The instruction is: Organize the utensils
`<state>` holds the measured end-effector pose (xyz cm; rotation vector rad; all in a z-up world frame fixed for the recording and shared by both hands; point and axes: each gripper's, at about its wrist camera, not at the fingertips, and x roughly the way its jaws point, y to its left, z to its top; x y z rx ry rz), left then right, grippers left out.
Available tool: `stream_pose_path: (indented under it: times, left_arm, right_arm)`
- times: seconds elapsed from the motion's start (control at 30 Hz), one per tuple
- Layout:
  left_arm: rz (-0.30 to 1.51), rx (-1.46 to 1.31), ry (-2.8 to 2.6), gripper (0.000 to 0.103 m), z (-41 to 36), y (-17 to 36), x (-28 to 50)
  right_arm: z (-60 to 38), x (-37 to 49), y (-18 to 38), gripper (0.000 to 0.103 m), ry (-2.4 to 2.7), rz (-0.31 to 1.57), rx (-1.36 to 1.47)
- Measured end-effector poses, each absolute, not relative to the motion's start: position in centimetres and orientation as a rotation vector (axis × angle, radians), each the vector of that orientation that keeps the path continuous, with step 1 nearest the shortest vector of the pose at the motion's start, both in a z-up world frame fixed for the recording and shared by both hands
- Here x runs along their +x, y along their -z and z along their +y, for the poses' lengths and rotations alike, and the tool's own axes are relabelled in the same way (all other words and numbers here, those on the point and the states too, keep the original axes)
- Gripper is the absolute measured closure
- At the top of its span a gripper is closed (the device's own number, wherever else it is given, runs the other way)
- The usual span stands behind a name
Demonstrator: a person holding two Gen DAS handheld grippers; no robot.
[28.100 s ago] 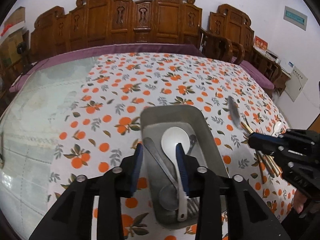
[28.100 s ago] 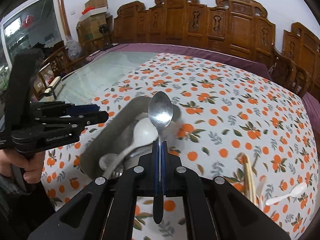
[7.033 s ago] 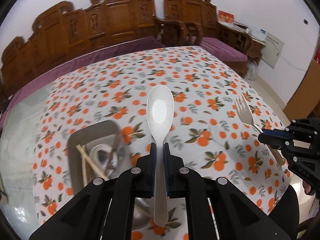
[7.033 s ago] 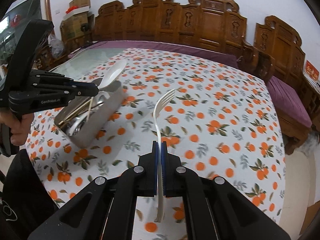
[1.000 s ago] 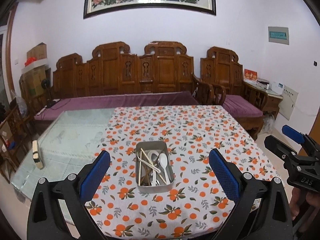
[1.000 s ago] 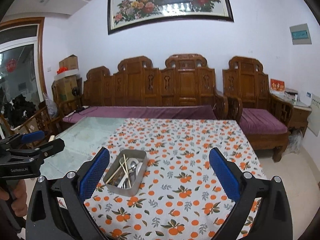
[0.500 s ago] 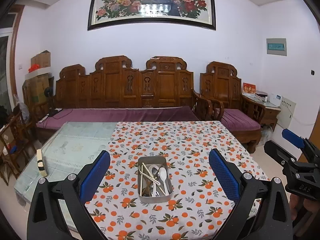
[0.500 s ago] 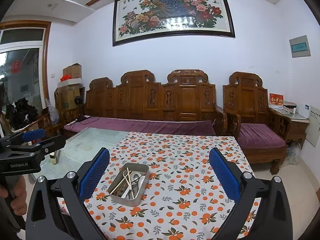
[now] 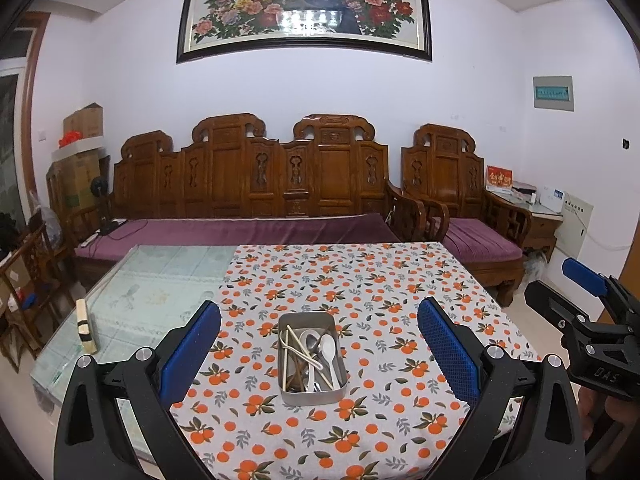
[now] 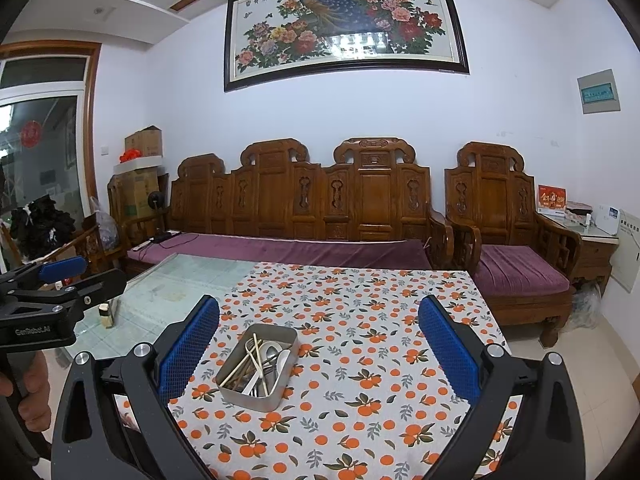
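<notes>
Left wrist view shows your left gripper point(image 9: 318, 348) and right gripper point(image 10: 318, 348) fingers spread, released, the utensils point(image 9: 312, 358) in the tin point(image 9: 310, 397) between them on the bench point(image 9: 380, 360); a careless nudge could spill it.

Both wrist cameras look from well back and above toward the carved sofa point(image 9: 248, 184); left and right views share the metal tray point(image 9: 310, 394) on the orange-print tablecloth point(image 10: 360, 360).

The left gripper point(image 9: 319, 338) is held wide apart, empty, well above the table point(image 9: 400, 304). A metal tin point(image 9: 311, 394) containing spoons, chopsticks and a white spoon point(image 9: 329, 349) is framed between its pads point(image 9: 448, 354).
</notes>
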<state>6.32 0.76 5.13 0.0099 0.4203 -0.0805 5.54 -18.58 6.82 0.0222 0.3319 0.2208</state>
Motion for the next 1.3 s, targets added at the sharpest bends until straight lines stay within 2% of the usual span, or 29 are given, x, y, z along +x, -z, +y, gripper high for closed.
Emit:
stream_pose_path:
  times: [1.3]
  left_arm:
    - [0.429,0.007,0.078,0.008,0.7,-4.1,6.1]
  right_arm:
    - [-18.8,5.9,-6.4,0.003,-0.219,0.336,0.025]
